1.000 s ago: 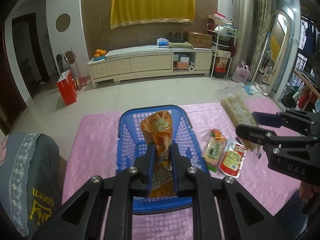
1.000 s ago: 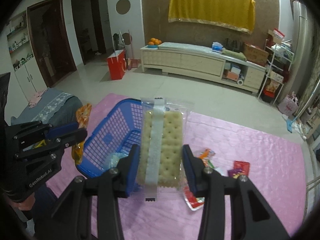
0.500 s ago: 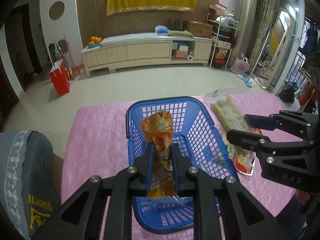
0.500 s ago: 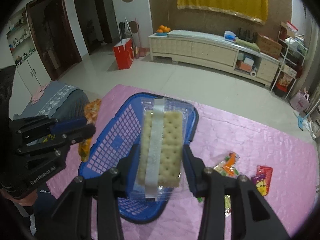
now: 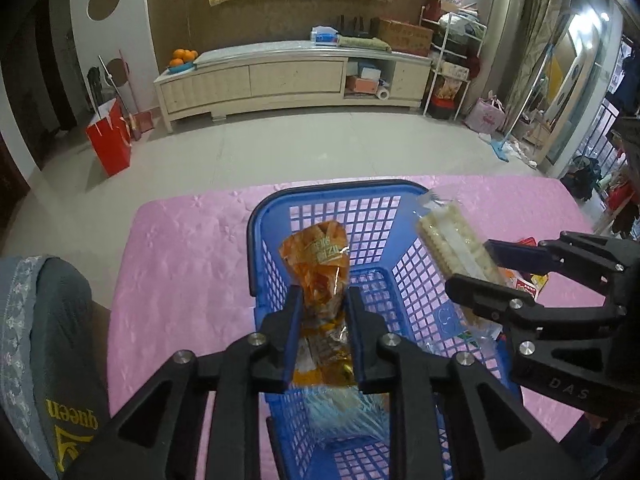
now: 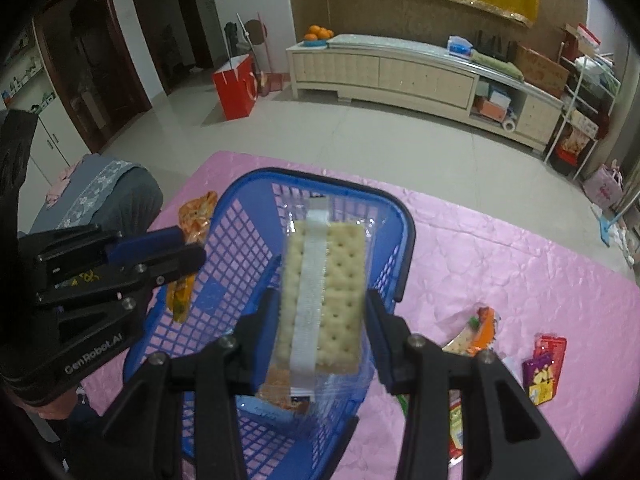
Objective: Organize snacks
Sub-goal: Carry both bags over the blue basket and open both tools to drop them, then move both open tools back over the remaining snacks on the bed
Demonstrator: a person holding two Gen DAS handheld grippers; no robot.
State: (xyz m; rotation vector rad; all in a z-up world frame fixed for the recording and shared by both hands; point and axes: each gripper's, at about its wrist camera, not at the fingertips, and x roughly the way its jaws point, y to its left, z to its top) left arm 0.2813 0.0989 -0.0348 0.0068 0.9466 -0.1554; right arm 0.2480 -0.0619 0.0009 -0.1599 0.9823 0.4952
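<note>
A blue plastic lattice basket (image 5: pixel 272 240) stands on a pink quilted cloth (image 5: pixel 180 264) that covers the table, and both grippers hang over its open top. On the basket floor lies a crinkled clear wrapper (image 5: pixel 344 408) with pale contents, partly hidden by the gripper fingers; what else lies there cannot be told. On the left, the left gripper (image 5: pixel 320 312) has an orange crinkled snack bag (image 5: pixel 320 268) between its blue-padded fingers, the bag's printed top fanning out above the tips and its lower end hanging down inside the basket; the jaws are easing apart, though the pads still look to be against the bag. To the right, over the basket's right side, the right gripper (image 6: pixel 324 300) is clamped on a clear-wrapped pack of pale square crackers (image 6: pixel 324 300) with a white seam strip down the middle, dotted holes showing on the crackers and the loose end of the wrap pointing toward the far rim. Farther right, on the cloth outside the basket, lie an orange and green snack packet (image 6: pixel 476 332) and, well beyond it, a small red and purple packet (image 6: pixel 544 368). At the far left a grey cushion with yellow lettering (image 5: pixel 52 360) sits beside the table.
</note>
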